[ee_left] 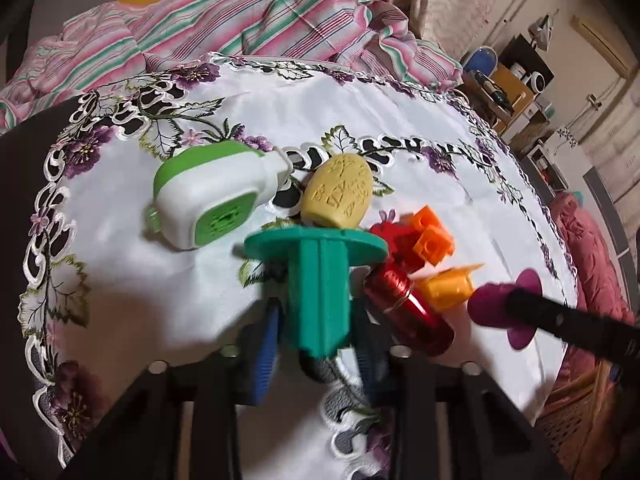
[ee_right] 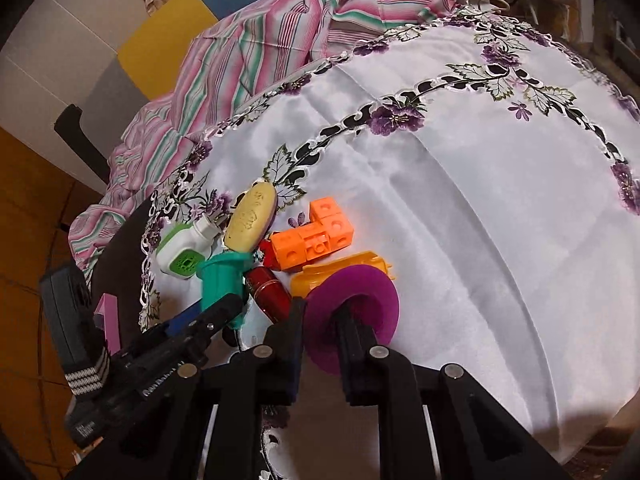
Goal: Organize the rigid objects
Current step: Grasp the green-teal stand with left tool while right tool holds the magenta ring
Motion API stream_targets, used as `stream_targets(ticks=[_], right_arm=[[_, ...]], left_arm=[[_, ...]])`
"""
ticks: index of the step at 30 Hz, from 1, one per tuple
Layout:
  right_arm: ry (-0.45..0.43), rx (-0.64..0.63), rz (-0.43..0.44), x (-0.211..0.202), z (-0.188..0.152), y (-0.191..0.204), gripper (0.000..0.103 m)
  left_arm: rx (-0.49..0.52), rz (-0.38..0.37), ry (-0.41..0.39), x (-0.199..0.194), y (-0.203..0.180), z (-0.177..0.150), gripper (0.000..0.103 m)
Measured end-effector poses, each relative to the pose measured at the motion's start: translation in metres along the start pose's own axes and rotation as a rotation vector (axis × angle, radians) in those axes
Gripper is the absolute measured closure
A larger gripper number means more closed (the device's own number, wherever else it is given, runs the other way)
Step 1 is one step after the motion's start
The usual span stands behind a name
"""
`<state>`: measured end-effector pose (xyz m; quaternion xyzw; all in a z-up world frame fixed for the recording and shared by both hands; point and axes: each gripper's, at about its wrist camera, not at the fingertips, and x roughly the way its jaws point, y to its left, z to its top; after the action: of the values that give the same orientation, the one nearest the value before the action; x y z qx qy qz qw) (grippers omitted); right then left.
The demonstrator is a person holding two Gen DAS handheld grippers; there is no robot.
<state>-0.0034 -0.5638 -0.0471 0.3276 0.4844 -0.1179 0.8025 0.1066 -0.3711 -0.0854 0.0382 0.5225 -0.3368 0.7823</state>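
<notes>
Left gripper [ee_left: 318, 332] pinching teal flanged spool [ee_left: 318, 276]; right gripper [ee_right: 320, 320] apparently clamped on purple flanged spool [ee_right: 352, 312], just right of red cylinder [ee_right: 268, 288].

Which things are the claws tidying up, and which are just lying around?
Being tidied:
- teal flanged peg, in left claw
- purple flanged peg, in right claw
- yellow oval soap
- white-green plug-in device
- orange cube blocks
- red shiny tube
- yellow-orange plastic piece

Just lying around:
- striped cloth
- embroidered tablecloth

A white embroidered tablecloth [ee_left: 360, 128] with purple flowers — a striped pink-green cloth [ee_left: 240, 28] bunched behind it.
</notes>
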Motion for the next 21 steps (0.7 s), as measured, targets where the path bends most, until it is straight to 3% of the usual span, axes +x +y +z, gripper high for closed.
stream_targets(ticks=[14,21], right_arm=[[-0.004,0.009,-0.001,0.000,0.000,-0.001,0.088],[-0.006,0.012,-0.002,0.000,0.000,-0.002,0.088]], left_arm=[[-0.017,-0.035,-0.038,-0.030,0.020,-0.026,0.074],[-0.022,-0.010,-0.077,-0.052,0.032,-0.039,0.074]])
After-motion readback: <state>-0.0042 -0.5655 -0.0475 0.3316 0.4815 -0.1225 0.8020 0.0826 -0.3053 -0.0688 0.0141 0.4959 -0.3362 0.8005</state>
